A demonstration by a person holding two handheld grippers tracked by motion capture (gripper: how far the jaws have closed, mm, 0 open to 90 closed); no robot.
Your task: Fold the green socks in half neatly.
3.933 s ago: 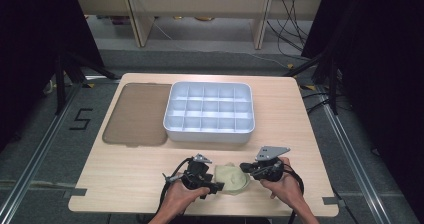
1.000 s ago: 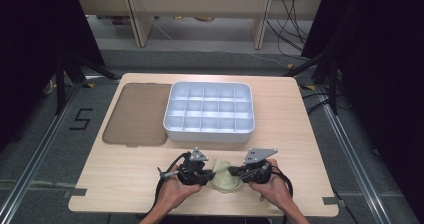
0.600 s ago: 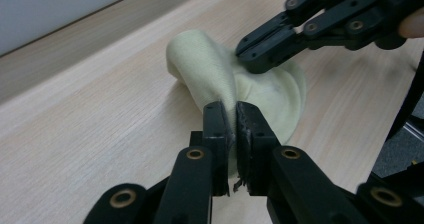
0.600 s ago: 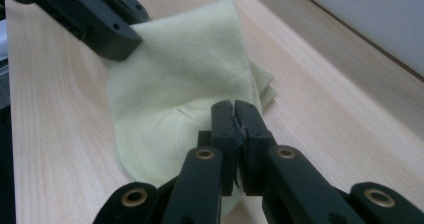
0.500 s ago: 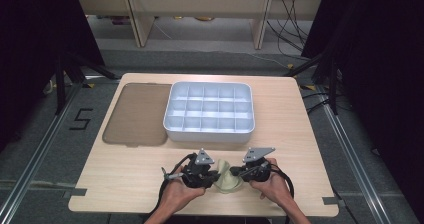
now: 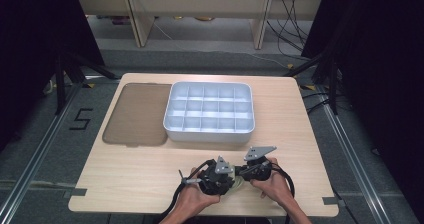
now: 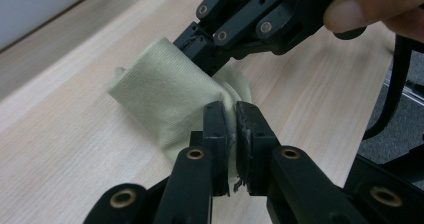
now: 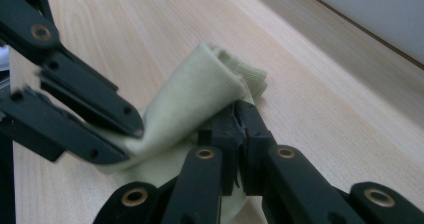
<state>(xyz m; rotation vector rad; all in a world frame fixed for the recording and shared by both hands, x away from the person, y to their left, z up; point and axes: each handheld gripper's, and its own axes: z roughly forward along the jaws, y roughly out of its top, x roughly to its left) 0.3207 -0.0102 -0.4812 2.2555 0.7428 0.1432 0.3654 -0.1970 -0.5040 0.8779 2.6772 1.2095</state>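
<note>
A pale green cloth [image 6: 238,184] lies bunched on the wooden table near its front edge, between my two grippers. In the left gripper view my left gripper [image 7: 231,120] is shut on a fold of the cloth [image 7: 165,91], and the right gripper's tips pinch its far upper edge. In the right gripper view my right gripper [image 8: 236,120] is shut on the cloth [image 8: 192,96], while the left gripper's jaws clamp its near left edge. From above, the left gripper [image 6: 231,180] and the right gripper [image 6: 244,175] point at each other, almost tip to tip.
A white tray of several empty compartments [image 6: 209,132] stands at mid-table behind the hands. A flat brown lid [image 6: 134,115] lies to its left. Cables trail from both grippers over the front edge.
My left hand has slid right toward the right gripper, folding the cloth between them so that less of it shows from above. The right hand has stayed put.
</note>
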